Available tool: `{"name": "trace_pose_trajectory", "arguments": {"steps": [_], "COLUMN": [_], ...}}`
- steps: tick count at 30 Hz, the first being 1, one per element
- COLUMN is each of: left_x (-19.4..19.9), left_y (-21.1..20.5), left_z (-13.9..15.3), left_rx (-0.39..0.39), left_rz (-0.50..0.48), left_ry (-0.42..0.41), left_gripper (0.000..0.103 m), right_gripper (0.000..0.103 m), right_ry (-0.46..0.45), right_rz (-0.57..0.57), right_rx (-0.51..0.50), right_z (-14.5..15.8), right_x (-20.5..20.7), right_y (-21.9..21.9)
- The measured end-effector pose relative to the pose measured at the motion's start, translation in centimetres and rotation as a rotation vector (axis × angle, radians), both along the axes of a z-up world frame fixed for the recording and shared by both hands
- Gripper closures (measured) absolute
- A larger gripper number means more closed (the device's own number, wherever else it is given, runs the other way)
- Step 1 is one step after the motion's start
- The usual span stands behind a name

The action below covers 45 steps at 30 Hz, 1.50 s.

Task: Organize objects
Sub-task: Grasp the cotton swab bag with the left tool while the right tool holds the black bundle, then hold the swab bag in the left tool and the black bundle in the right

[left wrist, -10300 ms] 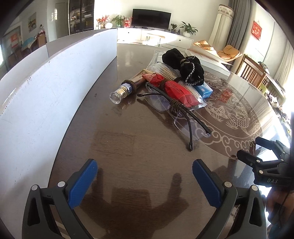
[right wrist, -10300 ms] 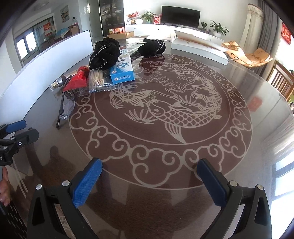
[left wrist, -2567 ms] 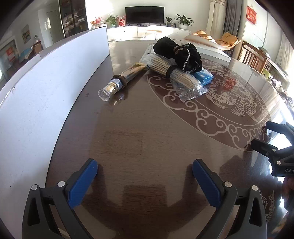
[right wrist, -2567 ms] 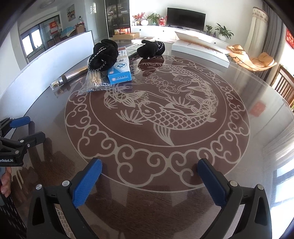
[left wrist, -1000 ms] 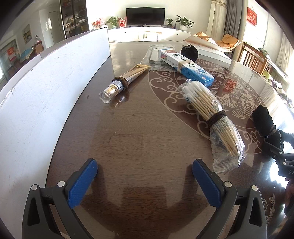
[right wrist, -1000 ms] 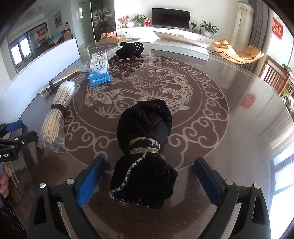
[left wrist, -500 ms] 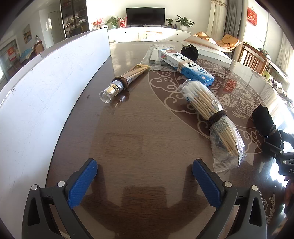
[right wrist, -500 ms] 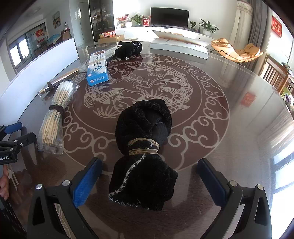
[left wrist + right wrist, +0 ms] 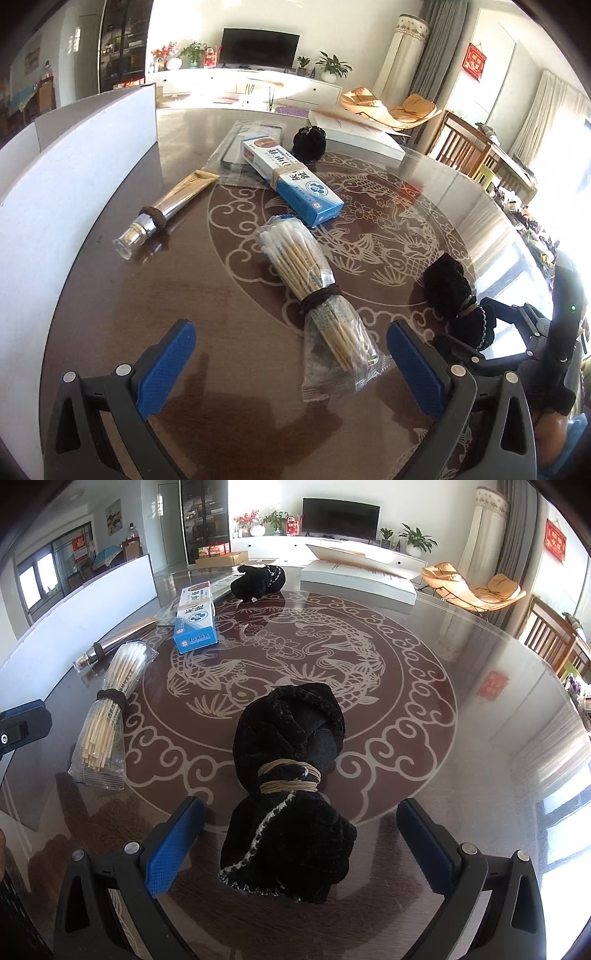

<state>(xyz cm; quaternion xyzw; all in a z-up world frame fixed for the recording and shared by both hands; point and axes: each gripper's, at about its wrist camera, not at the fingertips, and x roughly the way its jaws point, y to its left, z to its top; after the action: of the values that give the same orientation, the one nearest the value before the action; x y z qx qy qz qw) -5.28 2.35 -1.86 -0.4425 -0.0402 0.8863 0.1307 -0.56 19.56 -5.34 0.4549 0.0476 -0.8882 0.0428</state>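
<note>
- My right gripper [image 9: 299, 845] has its blue-padded jaws spread wide; the black velvet bundle tied with tan cord [image 9: 291, 775] lies on the table between them, and neither pad touches it.
- From my left wrist view that same bundle [image 9: 448, 288] sits to the right, just ahead of the right gripper [image 9: 491, 332].
- My left gripper [image 9: 291, 365] is also wide apart and holds nothing; it hovers low over the round dark brown glass-topped table with a pale fish-and-cloud pattern [image 9: 236, 413].
- The clear plastic bag of wooden cotton swabs bound with a dark hair tie [image 9: 314, 291] lies flat on the table, its near end between my left fingers but clear of both pads.
- Beyond it lies the blue and white toothpaste box with a tan band [image 9: 291, 177], angled across the pattern's far rim.
- Left of the box, a gold and silver cosmetic tube with a clear cap and a dark hair tie around its neck [image 9: 166, 210] lies near the white upright partition board [image 9: 74, 166].
- A second small black velvet bundle [image 9: 258, 578] rests at the far side, just past the box [image 9: 195, 618].
</note>
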Motion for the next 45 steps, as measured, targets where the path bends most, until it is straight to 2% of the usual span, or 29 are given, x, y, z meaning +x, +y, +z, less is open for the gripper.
{"name": "trace_pose_trajectory", "arguments": {"steps": [3, 4, 5, 7, 9, 12, 14, 15, 17, 18, 19, 21, 45], "left_x": [-2.5, -2.9, -3.0, -2.8, -1.9, -0.8, -1.1, -1.6, -2.4, -2.7, -2.8, -3.1, -3.1], "left_y": [2.5, 2.9, 3.3, 3.9, 3.2, 0.5, -1.3, -1.8, -2.3, -2.4, -2.7, -3.5, -3.5], "left_z": [-1.6, -2.1, -2.0, -1.8, -1.6, -1.5, -1.5, -1.5, -1.8, -2.1, -2.3, -2.6, -2.7], "left_rx": [-0.066, -0.087, -0.131, -0.193, -0.214, -0.244, -0.22, -0.201, -0.219, -0.248, -0.241, -0.195, -0.196], "left_rz": [0.011, 0.015, 0.019, -0.03, -0.08, -0.058, -0.039, -0.039, -0.023, 0.006, 0.031, 0.054, 0.061], "left_ry": [-0.061, -0.079, -0.052, -0.023, -0.012, 0.015, 0.009, -0.002, -0.011, -0.006, 0.016, -0.006, -0.007], "left_gripper": [0.0, 0.007, 0.015, 0.058, 0.072, 0.07, 0.065, 0.058, 0.034, 0.003, 0.0, 0.0, 0.0], "right_gripper": [0.0, 0.0, 0.0, 0.0, 0.0, 0.0, 0.0, 0.0, 0.0, 0.0, 0.0, 0.0, 0.0], "right_ry": [-0.004, -0.005, -0.005, -0.003, -0.003, 0.0, 0.004, 0.004, 0.002, 0.001, 0.0, -0.001, 0.003], "right_rz": [-0.001, -0.001, -0.003, -0.012, -0.018, -0.024, -0.023, -0.023, -0.024, -0.024, -0.024, -0.025, -0.035], "right_rx": [-0.009, -0.012, -0.012, -0.011, -0.01, -0.003, 0.004, 0.005, 0.003, 0.0, -0.002, -0.004, 0.004], "right_z": [0.0, 0.0, 0.0, 0.0, 0.0, 0.0, 0.1, 0.1, 0.1, 0.1, 0.1, 0.1, 0.1], "right_x": [0.0, 0.0, 0.0, 0.0, -0.1, 0.0, 0.0, 0.0, 0.0, 0.0, 0.0, 0.0, 0.0], "right_y": [0.0, 0.1, 0.1, 0.2, 0.3, 0.2, 0.2, 0.1, 0.2, 0.2, 0.3, 0.3, 0.4]}}
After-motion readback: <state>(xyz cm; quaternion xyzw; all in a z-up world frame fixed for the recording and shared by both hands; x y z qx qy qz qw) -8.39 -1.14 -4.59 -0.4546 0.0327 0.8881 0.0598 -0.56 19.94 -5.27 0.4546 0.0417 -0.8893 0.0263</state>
